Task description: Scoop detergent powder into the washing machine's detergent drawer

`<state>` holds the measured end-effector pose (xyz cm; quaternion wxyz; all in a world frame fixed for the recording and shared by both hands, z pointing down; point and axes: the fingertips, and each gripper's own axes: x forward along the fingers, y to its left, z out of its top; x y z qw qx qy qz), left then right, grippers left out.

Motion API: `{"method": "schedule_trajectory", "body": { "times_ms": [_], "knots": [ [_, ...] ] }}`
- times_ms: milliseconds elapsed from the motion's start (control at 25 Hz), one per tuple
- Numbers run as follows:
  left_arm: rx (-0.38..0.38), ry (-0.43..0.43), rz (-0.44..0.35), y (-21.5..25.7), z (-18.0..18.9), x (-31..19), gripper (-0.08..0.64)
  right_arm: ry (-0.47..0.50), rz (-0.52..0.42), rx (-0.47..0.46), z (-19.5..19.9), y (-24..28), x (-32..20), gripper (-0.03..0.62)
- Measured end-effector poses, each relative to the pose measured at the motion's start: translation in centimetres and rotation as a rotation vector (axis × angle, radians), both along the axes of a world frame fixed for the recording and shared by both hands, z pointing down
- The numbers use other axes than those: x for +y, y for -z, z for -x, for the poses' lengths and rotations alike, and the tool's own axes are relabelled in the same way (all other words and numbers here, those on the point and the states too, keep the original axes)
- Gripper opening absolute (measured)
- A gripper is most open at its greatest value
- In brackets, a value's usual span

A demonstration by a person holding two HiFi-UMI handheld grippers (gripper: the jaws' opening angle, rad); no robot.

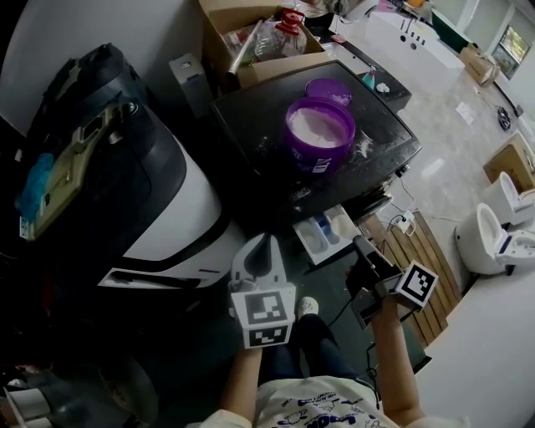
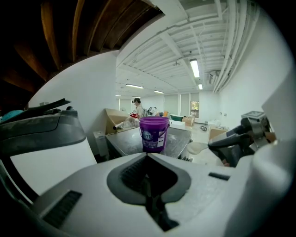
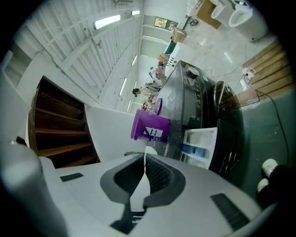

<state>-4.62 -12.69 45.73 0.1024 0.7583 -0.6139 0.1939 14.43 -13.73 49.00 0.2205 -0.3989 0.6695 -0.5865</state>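
The head view looks steeply down on the dark glossy washing machine top (image 1: 251, 125). Both gripper views face it from low in front, the right one rolled sideways; all three share the round purple plastic tub (image 1: 320, 134).

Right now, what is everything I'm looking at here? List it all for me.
washing machine: one, black top, centre
bucket: one, purple, white powder inside, on the washing machine
lid: one, purple, behind the bucket
detergent drawer: one, white with a blue compartment, pulled out at the machine's front
cardboard box: one, brown, behind the machine
toilets: two, white, far right
pallet: one, wooden, floor right of the machine
left gripper: one, white, jaws shut, empty
right gripper: one, white, jaws closed on what looks like a scoop, white
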Motion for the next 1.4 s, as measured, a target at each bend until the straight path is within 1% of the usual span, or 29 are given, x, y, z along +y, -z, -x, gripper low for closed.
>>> {"method": "schedule_trajectory", "body": {
  "times_ms": [120, 240, 400, 440, 560, 600, 720, 880, 1120, 1280, 1400],
  "knots": [
    [0.001, -0.01, -0.002, -0.1, -0.1, 0.1, 0.002, 0.028, -0.017, 0.068, 0.5, -0.2, 0.3, 0.02],
    [0.003, -0.02, -0.005, -0.2, -0.2, 0.2, 0.002, 0.062, -0.027, 0.155, 1.0, -0.6, 0.8, 0.02],
    [0.001, -0.027, -0.005, -0.4, 0.0, 0.4, 0.002, 0.084, -0.004, 0.289, 1.1, -1.7, 1.5, 0.02],
    [0.001, -0.028, -0.004, -0.5, 0.0, 0.4, 0.002, 0.089, -0.001, 0.309, 1.3, -1.9, 1.6, 0.02],
    [0.004, -0.029, 0.001, -0.7, 0.3, 0.6, 0.002, 0.129, -0.052, 0.322, 2.6, -2.1, 1.3, 0.02],
    [0.004, -0.029, 0.002, -0.9, 0.4, 0.7, 0.002, 0.14, -0.063, 0.344, 2.9, -2.2, 1.3, 0.02],
    [0.004, -0.031, 0.008, -1.2, 0.6, 0.9, 0.002, 0.17, -0.089, 0.445, 3.3, -2.8, 1.2, 0.02],
    [0.006, -0.031, 0.015, -1.5, 1.0, 1.0, 0.002, 0.221, -0.133, 0.603, 3.4, -4.0, 0.8, 0.02],
    [0.009, -0.035, 0.026, -2.2, 1.3, 1.0, 0.002, 0.309, -0.199, 0.791, 4.3, -5.2, 0.5, 0.02],
    [0.01, -0.033, 0.034, -2.6, 1.5, 1.1, 0.002, 0.366, -0.236, 0.902, 4.7, -6.1, 0.3, 0.02],
    [0.01, -0.03, 0.04, -2.9, 1.6, 1.1, 0.002, 0.402, -0.265, 0.969, 5.0, -6.4, 0.3, 0.02]
  ]
}}
